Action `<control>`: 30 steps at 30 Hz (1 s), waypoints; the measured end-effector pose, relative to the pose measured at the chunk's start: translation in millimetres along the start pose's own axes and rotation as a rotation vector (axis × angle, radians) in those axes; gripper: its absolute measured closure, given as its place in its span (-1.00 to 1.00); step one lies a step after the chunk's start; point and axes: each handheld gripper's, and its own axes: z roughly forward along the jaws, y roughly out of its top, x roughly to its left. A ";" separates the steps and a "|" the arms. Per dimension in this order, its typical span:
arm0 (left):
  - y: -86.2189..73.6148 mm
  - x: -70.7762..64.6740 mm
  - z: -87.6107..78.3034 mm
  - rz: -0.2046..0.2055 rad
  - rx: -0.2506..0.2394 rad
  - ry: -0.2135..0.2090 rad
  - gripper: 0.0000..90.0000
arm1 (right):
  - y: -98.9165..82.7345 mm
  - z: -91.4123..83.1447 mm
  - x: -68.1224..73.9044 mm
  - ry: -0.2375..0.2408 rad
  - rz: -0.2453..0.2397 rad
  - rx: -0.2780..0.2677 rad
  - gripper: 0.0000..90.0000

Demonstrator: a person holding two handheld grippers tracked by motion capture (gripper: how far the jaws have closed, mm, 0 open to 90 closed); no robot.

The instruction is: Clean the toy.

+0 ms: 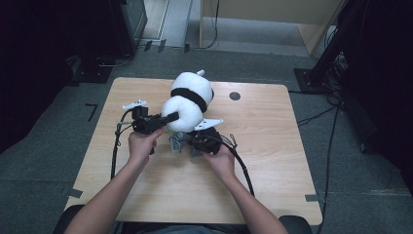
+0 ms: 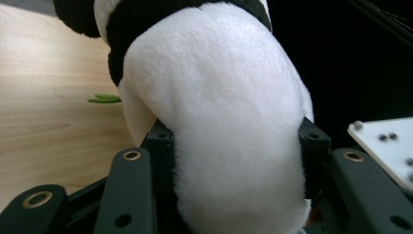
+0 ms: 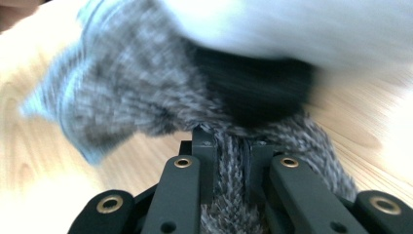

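A black-and-white plush panda (image 1: 192, 100) lies on the wooden table (image 1: 272, 146), its black band across the middle. My left gripper (image 1: 171, 117) comes in from the left and is shut on a white rounded part of the panda (image 2: 219, 97), squeezing the plush between both pads. Just in front of the panda, my right gripper (image 1: 195, 141) is shut on a grey knitted cloth (image 1: 178, 143). In the right gripper view the grey knit (image 3: 122, 97) runs between the jaws (image 3: 233, 144) and bunches up against a black part of the panda (image 3: 253, 87). That view is blurred.
A small round hole (image 1: 234, 96) sits in the table top at the back right. A green sliver (image 2: 104, 99) lies on the wood beside the panda. Cables trail from both grippers toward the front edge. Black stands and floor cables surround the table.
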 end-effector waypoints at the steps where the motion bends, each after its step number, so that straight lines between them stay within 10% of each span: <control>1: -0.2 0.0 0.3 0.001 0.003 0.002 0.10 | -1.3 -0.9 -3.3 -0.017 0.004 0.007 0.80; 11: 1.3 3.5 -2.8 0.015 0.011 0.006 0.10 | -4.3 -19.2 -33.8 -0.089 0.108 0.001 0.81; 21: 0.5 5.9 -3.8 0.031 0.015 0.032 0.09 | 0.9 -60.0 -61.1 -0.134 0.210 -0.119 0.80; 30: -5.6 -0.6 5.7 0.047 0.050 0.032 0.09 | 20.2 -79.1 -45.2 -0.077 0.193 -0.208 0.80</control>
